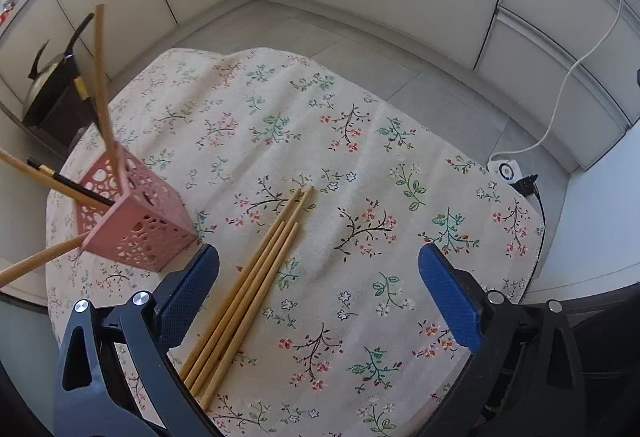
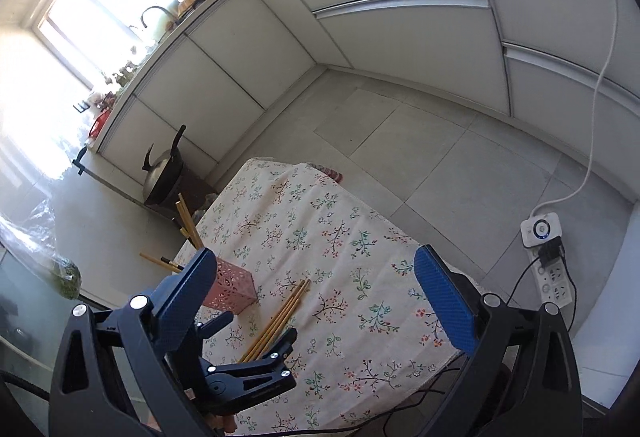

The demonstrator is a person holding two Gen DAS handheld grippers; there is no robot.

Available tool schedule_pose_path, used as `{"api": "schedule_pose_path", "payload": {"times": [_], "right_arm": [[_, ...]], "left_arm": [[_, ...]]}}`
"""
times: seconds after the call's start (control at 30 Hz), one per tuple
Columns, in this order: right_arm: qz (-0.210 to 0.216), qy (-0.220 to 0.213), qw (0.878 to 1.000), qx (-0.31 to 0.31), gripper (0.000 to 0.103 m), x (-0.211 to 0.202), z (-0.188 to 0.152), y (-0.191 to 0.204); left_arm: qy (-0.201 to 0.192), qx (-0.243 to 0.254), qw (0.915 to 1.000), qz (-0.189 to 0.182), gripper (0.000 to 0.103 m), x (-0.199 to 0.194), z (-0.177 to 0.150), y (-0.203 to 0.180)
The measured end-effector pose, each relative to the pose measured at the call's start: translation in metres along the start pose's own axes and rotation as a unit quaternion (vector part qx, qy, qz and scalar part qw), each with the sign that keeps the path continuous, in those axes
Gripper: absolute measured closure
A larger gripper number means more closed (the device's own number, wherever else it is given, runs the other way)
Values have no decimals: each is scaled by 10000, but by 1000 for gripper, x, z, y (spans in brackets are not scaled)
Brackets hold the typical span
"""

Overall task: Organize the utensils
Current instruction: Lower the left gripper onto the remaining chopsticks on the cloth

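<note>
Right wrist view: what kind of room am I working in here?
Most likely a home kitchen. White cabinets run under a counter with a faucet by a bright window, a wok sits on a low stand, and the work surface is a small table under a floral tablecloth.

We see the left gripper (image 1: 318, 269) held low with its blue-padded jaws spread wide and empty. The right gripper (image 2: 316, 277) sits higher and behind it, jaws likewise wide apart, gripping nothing.
</note>
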State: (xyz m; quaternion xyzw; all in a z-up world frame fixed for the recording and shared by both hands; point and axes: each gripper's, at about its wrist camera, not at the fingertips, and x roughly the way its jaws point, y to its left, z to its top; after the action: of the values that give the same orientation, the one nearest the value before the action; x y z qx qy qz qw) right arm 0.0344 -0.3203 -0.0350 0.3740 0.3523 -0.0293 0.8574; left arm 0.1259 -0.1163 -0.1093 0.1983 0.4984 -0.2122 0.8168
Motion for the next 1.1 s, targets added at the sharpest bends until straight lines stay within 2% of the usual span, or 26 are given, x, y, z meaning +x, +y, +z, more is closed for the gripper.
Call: {"api": "schedule_pose_path", "payload": {"times": [0.1,0.2,0.4,0.47,0.57,0.63,0.73,0.83,0.9,1.1], "right_arm": [[150,139,9993,304,7,1,4,-8],[168,280,9989,339,7,5,4,-9],[233,667,9965,457,7,19,1,-12],[204,715,9963,431,7,21,0,-13],[201,817,9957,399,7,25,-2,-12],[187,866,9953,394,7,27,-3,-12],[164,901,9949,423,7,29,-4,-13],[158,919,9947,429,7,30,-4,-13],[151,939,9946,417,7,30,-4,-13],[133,1022,9938,424,7,35,-5,-15]], "left_arm": [[225,-61,9996,-169,7,20,13,-1],[354,-256,9986,-287,7,32,26,8],[521,-221,9984,-67,10,48,50,23],[587,-205,9980,-108,15,53,53,24],[701,-110,9975,35,34,60,55,25],[762,-103,9970,67,56,63,56,27],[908,0,9958,103,75,70,53,26],[1002,126,9949,72,87,76,49,22],[1012,136,9947,88,91,78,48,23],[1122,17,9937,69,93,89,46,33]]}}
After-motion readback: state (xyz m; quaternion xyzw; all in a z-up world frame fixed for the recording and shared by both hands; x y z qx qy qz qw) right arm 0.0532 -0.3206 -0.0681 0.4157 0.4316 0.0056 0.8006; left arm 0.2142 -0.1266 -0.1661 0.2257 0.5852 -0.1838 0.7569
